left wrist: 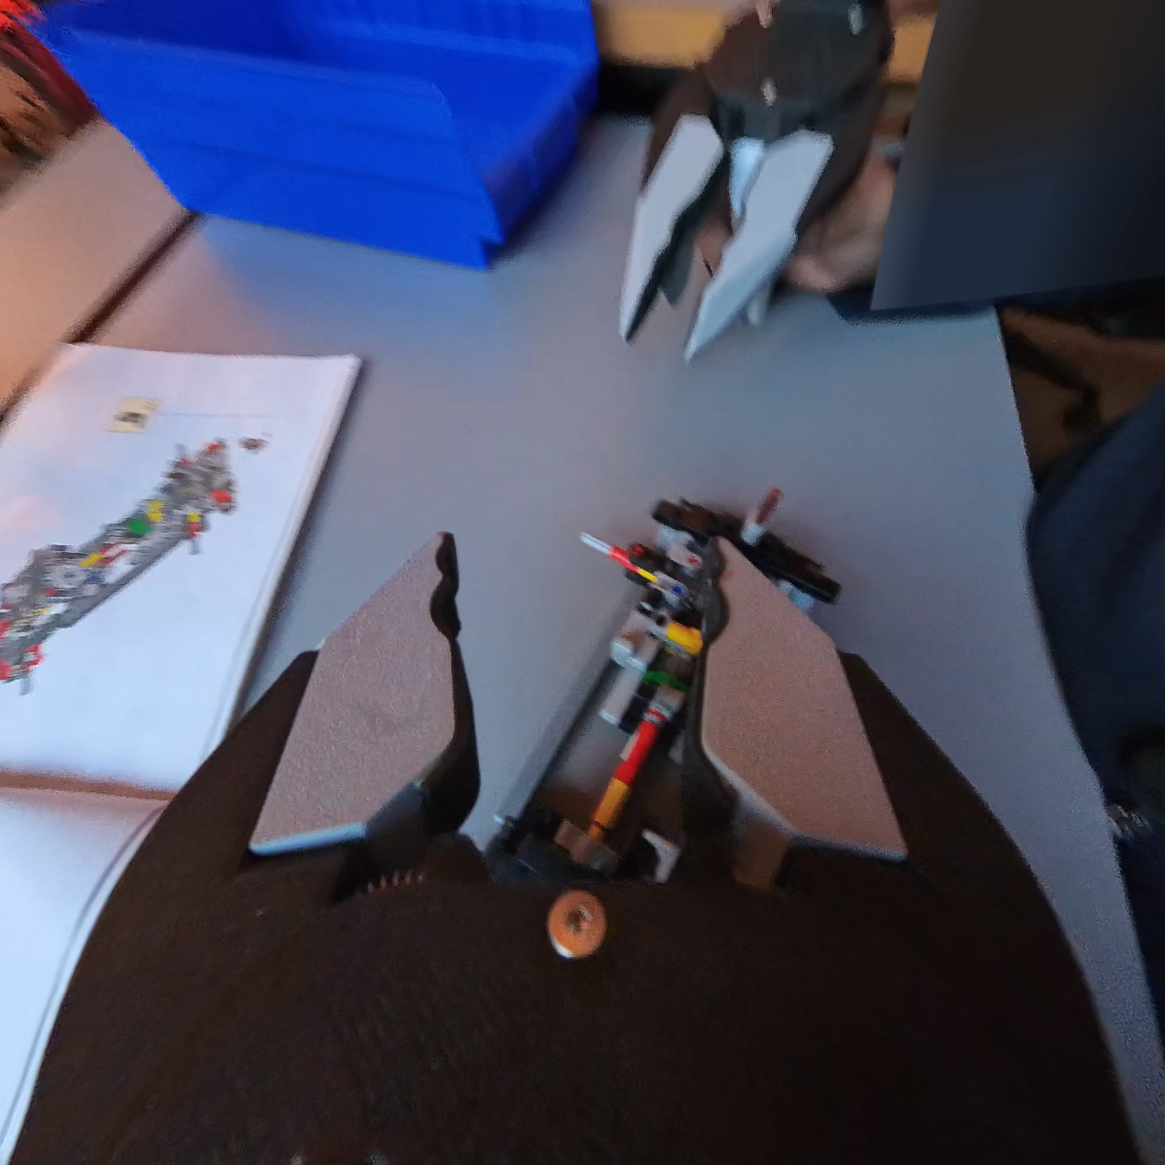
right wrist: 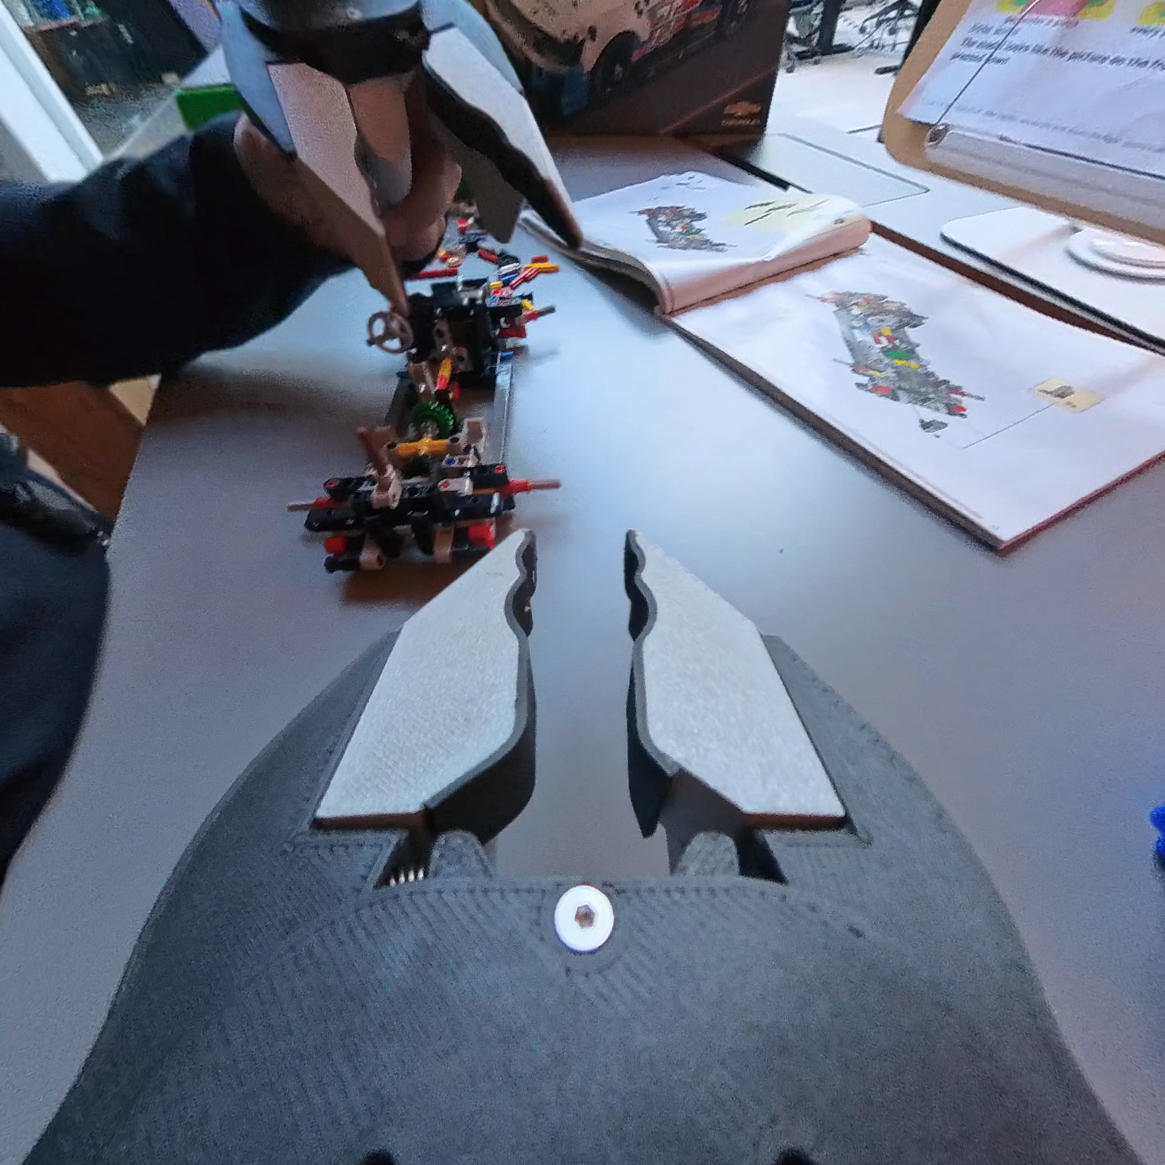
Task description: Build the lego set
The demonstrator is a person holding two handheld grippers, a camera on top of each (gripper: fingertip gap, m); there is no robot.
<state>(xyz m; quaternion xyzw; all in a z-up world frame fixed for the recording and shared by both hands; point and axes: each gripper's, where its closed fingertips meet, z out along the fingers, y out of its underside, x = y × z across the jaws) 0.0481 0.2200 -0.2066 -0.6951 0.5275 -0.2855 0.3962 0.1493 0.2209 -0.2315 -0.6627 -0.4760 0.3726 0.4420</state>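
Note:
A long brick-built chassis (left wrist: 655, 643) of black, grey, red and yellow parts lies on the grey table (left wrist: 567, 410). My left gripper (left wrist: 583, 539) is open wide and straddles it. The right finger (left wrist: 775, 681) lies against the model's side and the left finger (left wrist: 384, 681) stands well clear of it. In the right wrist view the left gripper (right wrist: 488, 274) hangs over the far end of the chassis (right wrist: 435, 479), one tip by a small brown wheel (right wrist: 388, 328). My right gripper (right wrist: 579, 536) is open a little and empty, just right of the chassis's near end. It also shows in the left wrist view (left wrist: 659, 347).
An open instruction book (right wrist: 914, 378) lies right of the chassis and shows in the left wrist view (left wrist: 157, 536). A blue bin (left wrist: 328, 126) stands behind it. Loose small pieces (right wrist: 504, 271), a dark box (right wrist: 662, 63) and a paper stand (right wrist: 1040, 82) are at the back. A dark sleeve (right wrist: 126, 252) crosses the left.

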